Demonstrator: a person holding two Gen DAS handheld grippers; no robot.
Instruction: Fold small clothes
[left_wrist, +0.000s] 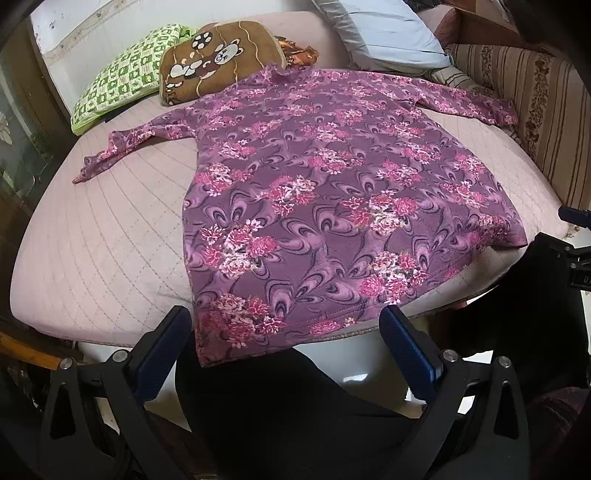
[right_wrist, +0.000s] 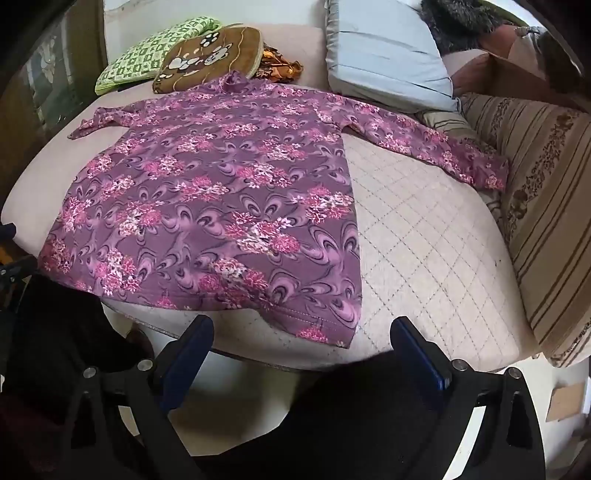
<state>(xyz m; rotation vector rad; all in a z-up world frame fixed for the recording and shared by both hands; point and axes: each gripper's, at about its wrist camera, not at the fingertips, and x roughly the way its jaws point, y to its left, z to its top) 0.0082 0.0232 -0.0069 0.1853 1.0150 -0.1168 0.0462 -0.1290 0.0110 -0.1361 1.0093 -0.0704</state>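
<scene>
left wrist view: floral top (left_wrist: 314, 192) flat on bed (left_wrist: 92, 258), unfolded. left gripper (left_wrist: 284, 350) and right gripper (right_wrist: 303, 354) fingers wide apart, empty. pinch hem corners evenly.

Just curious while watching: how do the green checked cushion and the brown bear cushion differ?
The green checked cushion has a small square pattern; the brown bear cushion shows cartoon bears. The brown one touches the purple top's collar; the green one lies apart. Both rest at the bed's far end.
</scene>
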